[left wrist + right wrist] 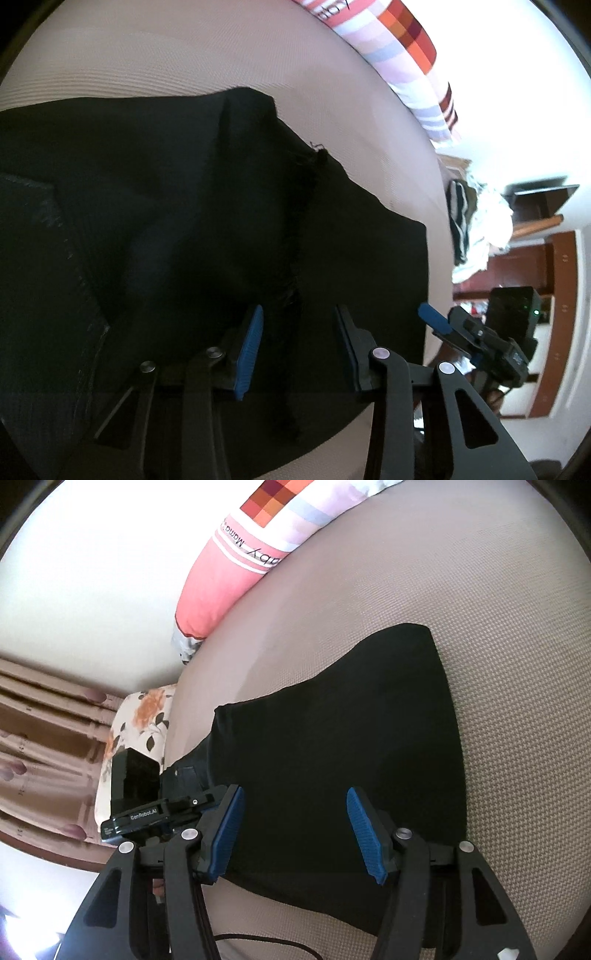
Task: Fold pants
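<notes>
Black pants (184,206) lie spread on a beige mesh bed surface (147,55). A frayed seam (306,206) runs down the cloth. My left gripper (300,310) hangs low over the pants with its blue pads apart, one on each side of that seam and not pressing on it. In the right wrist view the pants (332,720) fill the middle, with one straight edge towards the right. My right gripper (296,791) is open just above the cloth and holds nothing. Its blue pad (434,321) shows at the pants' right edge in the left wrist view.
A long pink, striped and checked pillow (229,572) lies along the far side of the bed. A floral pillow (140,716) and a curtain (44,720) are to the left. A pile of clothes (476,225) and wooden furniture (554,295) stand beyond the bed. A black cable (277,941) trails near the front.
</notes>
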{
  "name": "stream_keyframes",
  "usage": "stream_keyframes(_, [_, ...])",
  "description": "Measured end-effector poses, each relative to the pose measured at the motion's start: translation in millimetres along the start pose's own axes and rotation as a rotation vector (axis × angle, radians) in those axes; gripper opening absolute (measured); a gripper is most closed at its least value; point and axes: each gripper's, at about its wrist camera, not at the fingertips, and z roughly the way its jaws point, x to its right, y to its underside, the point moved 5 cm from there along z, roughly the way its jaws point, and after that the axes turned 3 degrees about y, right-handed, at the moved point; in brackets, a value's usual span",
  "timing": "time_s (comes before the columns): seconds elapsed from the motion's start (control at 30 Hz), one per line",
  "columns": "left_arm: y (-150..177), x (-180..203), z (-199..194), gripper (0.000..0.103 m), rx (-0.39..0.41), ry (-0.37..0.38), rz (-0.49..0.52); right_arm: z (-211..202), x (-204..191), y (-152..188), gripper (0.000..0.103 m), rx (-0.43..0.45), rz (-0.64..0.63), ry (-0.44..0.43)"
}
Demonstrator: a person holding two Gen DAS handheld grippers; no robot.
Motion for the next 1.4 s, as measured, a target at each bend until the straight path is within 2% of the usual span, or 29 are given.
stream_keyframes(0.2, [-18, 5, 11, 0.040, -0.055, 0.063, 0.009, -3, 10, -1, 0.056, 0.017, 0.033, -0.006])
stream_keyframes(0.47, [-23, 16, 22, 0.040, -0.060, 0.111, 0.062, -5, 19, -3, 0.056, 0.030, 0.070, -0.012])
stream_keyframes(0.6, [-20, 18, 27, 0.040, -0.072, 0.166, 0.084, -2, 17, -4, 0.056, 0.029, 0.068, -0.014])
stream_keyframes(0.73, [-21, 15, 27, 0.038, -0.059, 0.199, 0.058, 1, 15, -2, 0.056, 0.024, 0.063, -0.011])
stream_keyframes(0.8, [-21, 15, 27, 0.030, -0.041, 0.159, 0.058, 1, 14, -2, 0.056, 0.023, 0.061, -0.008])
stream_keyframes(0.83, [-20, 16, 27, 0.021, -0.027, 0.125, 0.075, 2, 14, -3, 0.056, 0.023, 0.059, -0.005])
stream_keyframes(0.87, [-19, 17, 27, 0.007, -0.008, 0.082, 0.095, 2, 14, -3, 0.056, 0.024, 0.060, -0.003])
stream_keyframes(0.9, [-17, 17, 27, 0.005, 0.009, 0.036, 0.107, 1, 12, -2, 0.056, 0.025, 0.060, -0.001])
stream_keyframes(1.1, [-10, 28, 23, 0.003, 0.091, -0.034, 0.132, 2, 9, 1, 0.056, 0.031, 0.047, 0.018])
stream_keyframes(1.27, [-8, 44, 3, 0.003, 0.145, -0.038, 0.173, 1, 4, 1, 0.056, 0.042, 0.032, 0.029])
stream_keyframes(1.4, [-11, 36, -12, 0.003, 0.172, -0.061, 0.172, 3, -2, 2, 0.056, 0.040, 0.011, 0.036])
